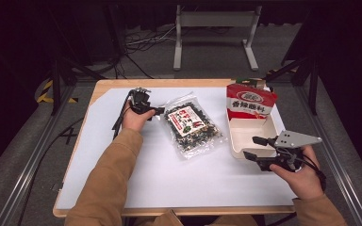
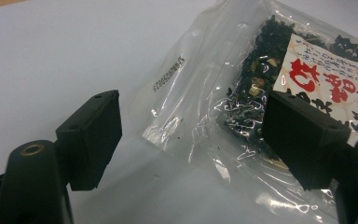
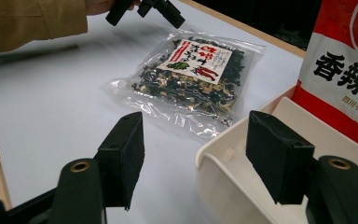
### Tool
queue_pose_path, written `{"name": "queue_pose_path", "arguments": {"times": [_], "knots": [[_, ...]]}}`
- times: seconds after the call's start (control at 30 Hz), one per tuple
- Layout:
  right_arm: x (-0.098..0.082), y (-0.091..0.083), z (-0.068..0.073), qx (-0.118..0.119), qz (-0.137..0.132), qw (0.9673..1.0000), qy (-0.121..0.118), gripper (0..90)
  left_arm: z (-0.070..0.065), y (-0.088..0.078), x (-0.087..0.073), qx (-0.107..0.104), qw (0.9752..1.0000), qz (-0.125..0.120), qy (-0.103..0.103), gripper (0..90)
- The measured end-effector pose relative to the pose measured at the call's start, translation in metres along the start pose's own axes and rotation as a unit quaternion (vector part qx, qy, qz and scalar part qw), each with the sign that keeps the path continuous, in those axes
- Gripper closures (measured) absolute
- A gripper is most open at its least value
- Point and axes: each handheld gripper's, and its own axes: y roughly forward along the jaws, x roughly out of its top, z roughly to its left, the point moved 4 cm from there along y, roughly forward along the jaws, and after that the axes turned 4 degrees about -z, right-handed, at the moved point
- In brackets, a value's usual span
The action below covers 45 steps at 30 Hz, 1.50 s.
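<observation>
A wooden desk (image 1: 104, 84) covered by a white sheet (image 1: 169, 174) stands in a dark room, with grey floor, cables and a metal frame behind. A clear bag of dried greens (image 1: 192, 124) lies mid-sheet. The left tool (image 1: 156, 111) hovers at its top edge, jaws open and empty. The right tool (image 1: 253, 148), also open, sits by a white tray (image 1: 250, 151) holding a red packet (image 1: 250, 101).

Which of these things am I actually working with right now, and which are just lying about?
In the job:
- clear bag of dried greens, at the open left gripper
- white tray, with its rim between the fingers of the open right gripper
- red seasoning packet, standing in the tray

Lying about:
- white sheet covering the table
- grey stand on the floor behind
</observation>
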Motion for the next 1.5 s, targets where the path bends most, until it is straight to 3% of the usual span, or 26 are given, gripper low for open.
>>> {"name": "queue_pose_path", "arguments": {"times": [0.17,0.37,0.47,0.6,0.67,0.83,1.03,1.33,1.5], "knots": [[-0.002,0.002,0.001,0.0,0.004,1.0,-0.004,35.4,0.004,0.012,-0.005,0.001,0.9998,0.013,-0.013,20.4],[-0.003,0.004,0.004,0.002,0.006,1.0,-0.006,34.6,0.002,0.017,-0.007,-0.016,0.9995,0.012,-0.024,22.0],[-0.002,0.004,0.005,-0.011,0.003,0.9998,-0.017,34.5,0.0,0.019,-0.008,-0.021,0.9994,0.007,-0.026,21.3],[0.001,0.003,0.006,-0.008,-0.005,0.9999,-0.014,33.7,-0.003,0.021,-0.008,-0.014,0.9999,0.007,-0.005,22.1],[0.0,0.004,0.006,-0.007,-0.002,0.9999,-0.014,33.6,-0.003,0.021,-0.009,-0.014,0.9999,0.007,-0.004,23.8],[0.0,0.003,0.005,-0.007,-0.004,0.9999,-0.011,33.6,-0.006,0.021,-0.009,0.014,0.9999,0.004,-0.008,31.8],[0.003,-0.002,0.002,-0.009,-0.014,0.9998,-0.006,33.6,-0.012,0.022,-0.009,0.019,0.9998,0.008,-0.008,37.6],[0.003,-0.001,0.004,-0.004,-0.015,0.9998,-0.007,33.3,-0.024,0.022,-0.008,0.033,0.9993,0.015,0.011,63.0],[0.002,-0.004,0.003,-0.006,-0.017,0.9998,-0.004,33.3,-0.027,0.022,-0.007,0.04,0.9988,0.016,0.022,72.4]]}}
